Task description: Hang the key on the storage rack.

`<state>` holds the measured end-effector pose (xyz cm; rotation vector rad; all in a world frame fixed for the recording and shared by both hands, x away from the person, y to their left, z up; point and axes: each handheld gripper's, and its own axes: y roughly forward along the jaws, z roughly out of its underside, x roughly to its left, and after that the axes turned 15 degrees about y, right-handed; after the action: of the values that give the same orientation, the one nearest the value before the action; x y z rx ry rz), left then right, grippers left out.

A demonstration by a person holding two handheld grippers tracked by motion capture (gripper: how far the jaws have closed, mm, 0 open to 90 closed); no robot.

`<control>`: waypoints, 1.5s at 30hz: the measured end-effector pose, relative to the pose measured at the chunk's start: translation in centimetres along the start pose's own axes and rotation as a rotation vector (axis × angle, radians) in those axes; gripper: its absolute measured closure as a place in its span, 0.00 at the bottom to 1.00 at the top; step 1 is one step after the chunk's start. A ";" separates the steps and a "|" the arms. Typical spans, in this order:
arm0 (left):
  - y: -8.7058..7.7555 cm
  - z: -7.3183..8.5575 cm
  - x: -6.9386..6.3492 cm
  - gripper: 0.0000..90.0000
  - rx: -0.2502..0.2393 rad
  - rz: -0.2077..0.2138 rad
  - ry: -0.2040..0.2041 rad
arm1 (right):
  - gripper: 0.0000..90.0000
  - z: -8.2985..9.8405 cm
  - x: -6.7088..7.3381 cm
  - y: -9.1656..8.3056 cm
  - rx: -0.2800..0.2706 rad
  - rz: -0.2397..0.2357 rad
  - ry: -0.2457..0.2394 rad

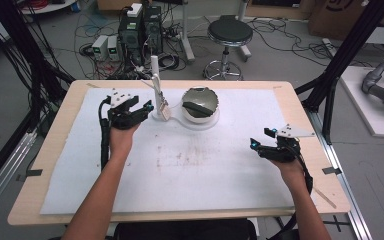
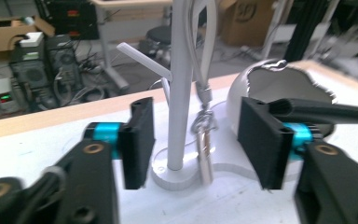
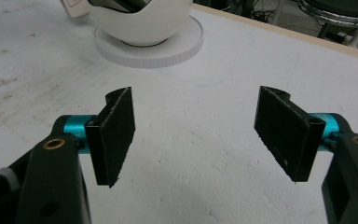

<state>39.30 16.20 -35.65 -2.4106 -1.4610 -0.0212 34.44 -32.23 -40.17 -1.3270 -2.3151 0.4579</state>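
In the high view I am seeing the left gripper (image 1: 142, 109) sitting left of centre with its jaws spread, just beside the white stand (image 1: 156, 87), gripping nothing. The right gripper (image 1: 261, 139) is hovering at the right of the frame over the white mat (image 1: 190, 170), jaws also spread and empty, well apart from the stand. A rounded white bowl-like shell (image 1: 200, 105) with a dark grey top is standing just right of the stand, near the upper middle.

In the left gripper view the flat, matte black pads (image 2: 139, 140) are standing wide apart, framing the smooth white post (image 2: 179, 93) at frame centre. A small metal key-like piece (image 2: 205, 149) is hanging from a loop beside the post. The shell (image 2: 247, 88) is showing at the right.

In the right gripper view the pads (image 3: 116, 133) are gaping over the bare, scuffed mat (image 3: 191, 149); the shell (image 3: 142, 21) on its round base is sitting at the upper left.
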 end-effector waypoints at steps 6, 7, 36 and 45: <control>-1.4 1.7 0.9 0.25 -0.056 0.104 -0.068 | 0.33 0.0 0.1 0.1 0.004 -0.001 -0.002; -1.6 2.0 1.0 0.22 -0.067 0.119 -0.072 | 0.33 0.0 0.1 0.1 0.004 -0.001 -0.002; -4.4 6.6 0.5 0.20 -0.067 0.208 -0.018 | 0.24 0.3 0.0 0.7 0.042 0.043 -0.037; -4.6 7.1 0.6 0.20 -0.060 0.197 -0.029 | 0.24 0.4 0.1 0.5 0.040 0.047 -0.032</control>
<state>34.55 20.68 -41.09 -2.6032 -1.2449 0.0153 34.60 -31.93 -40.71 -1.3672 -2.2923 0.5416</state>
